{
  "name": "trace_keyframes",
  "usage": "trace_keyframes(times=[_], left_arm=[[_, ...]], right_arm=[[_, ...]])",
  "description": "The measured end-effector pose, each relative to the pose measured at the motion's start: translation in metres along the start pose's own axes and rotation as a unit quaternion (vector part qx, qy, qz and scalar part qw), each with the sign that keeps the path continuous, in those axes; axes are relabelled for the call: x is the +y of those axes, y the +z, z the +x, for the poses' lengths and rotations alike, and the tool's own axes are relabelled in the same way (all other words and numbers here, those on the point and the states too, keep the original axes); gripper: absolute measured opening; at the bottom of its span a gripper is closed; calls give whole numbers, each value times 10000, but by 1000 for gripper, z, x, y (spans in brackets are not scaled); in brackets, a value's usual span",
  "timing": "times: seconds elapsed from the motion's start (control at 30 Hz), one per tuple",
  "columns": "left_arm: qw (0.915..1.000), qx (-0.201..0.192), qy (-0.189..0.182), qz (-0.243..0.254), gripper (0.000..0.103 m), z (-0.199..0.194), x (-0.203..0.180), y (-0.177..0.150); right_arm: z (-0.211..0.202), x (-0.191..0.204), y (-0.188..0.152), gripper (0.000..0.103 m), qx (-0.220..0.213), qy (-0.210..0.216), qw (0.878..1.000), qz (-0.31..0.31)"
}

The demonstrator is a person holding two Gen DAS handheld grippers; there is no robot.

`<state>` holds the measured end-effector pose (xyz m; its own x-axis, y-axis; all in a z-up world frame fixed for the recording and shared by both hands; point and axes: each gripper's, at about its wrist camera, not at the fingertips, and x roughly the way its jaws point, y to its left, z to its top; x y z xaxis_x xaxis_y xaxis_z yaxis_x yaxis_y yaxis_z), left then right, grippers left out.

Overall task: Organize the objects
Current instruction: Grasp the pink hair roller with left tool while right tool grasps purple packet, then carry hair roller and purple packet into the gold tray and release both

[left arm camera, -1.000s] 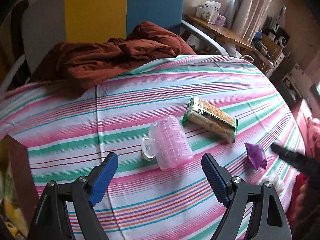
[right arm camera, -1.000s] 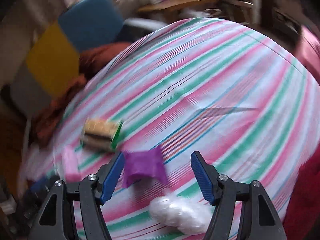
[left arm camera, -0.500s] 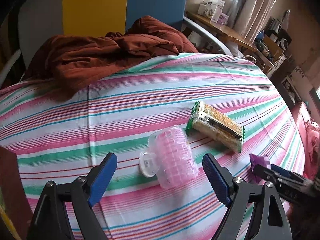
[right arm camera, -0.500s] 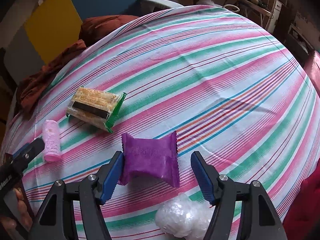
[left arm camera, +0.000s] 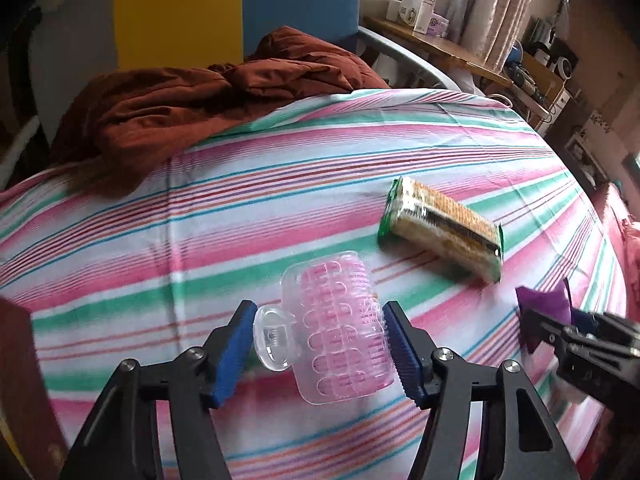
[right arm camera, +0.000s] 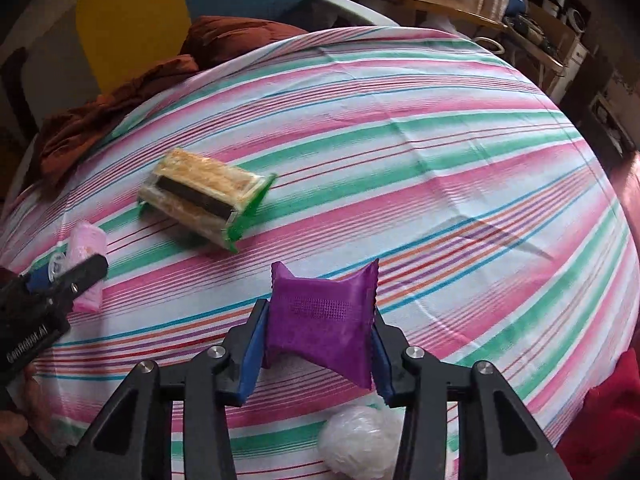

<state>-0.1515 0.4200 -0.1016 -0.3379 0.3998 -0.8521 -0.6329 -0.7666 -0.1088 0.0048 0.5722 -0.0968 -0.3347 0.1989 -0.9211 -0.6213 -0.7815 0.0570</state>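
Note:
A pink hair roller (left arm camera: 340, 328) in a clear clip lies on the striped cloth (left arm camera: 280, 184). My left gripper (left arm camera: 318, 348) straddles it with its jaws closing; the blue pads touch the clip tab on one side and the bristles on the other. A purple packet (right arm camera: 320, 320) sits pinched and buckled between the closing jaws of my right gripper (right arm camera: 318, 344). From the left wrist view, the right gripper's fingers (left arm camera: 560, 328) and the purple packet (left arm camera: 544, 300) show at the right edge. A wrapped biscuit pack (right arm camera: 204, 196) lies between the two grippers.
A crumpled white plastic ball (right arm camera: 360, 440) lies just under the right gripper. A rust-brown cloth (left arm camera: 180, 104) is heaped at the bed's far edge before a yellow and blue chair (left arm camera: 176, 12). A wooden desk (left arm camera: 440, 44) with boxes stands behind.
Both pairs of jaws have narrowed. The left pads now meet the roller's sides. The right pads have closed onto the purple packet, which has buckled, and the right gripper has rolled.

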Motion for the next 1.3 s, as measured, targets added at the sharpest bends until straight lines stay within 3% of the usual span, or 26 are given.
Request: trace_keyframes(times=[0.33,0.53,0.83,1.3], left_arm=[[9982,-562,210,-89,64,-61,10,-38],[9957,-875,237,-211,65,-100,20,-54],[9907,-1277,345,-310,65,-153,35,-75],[9851,-1548,567,-491,65,-204,70,-111]], right_arm=[[-3,53,-17,45,-33,334,9926,-1169],[-7,65,-22,45,-142,426,9879,-1486],[-9,82,-31,45,-235,431,9818,-1833],[-7,86,-37,45,-192,276,9807,-1925]])
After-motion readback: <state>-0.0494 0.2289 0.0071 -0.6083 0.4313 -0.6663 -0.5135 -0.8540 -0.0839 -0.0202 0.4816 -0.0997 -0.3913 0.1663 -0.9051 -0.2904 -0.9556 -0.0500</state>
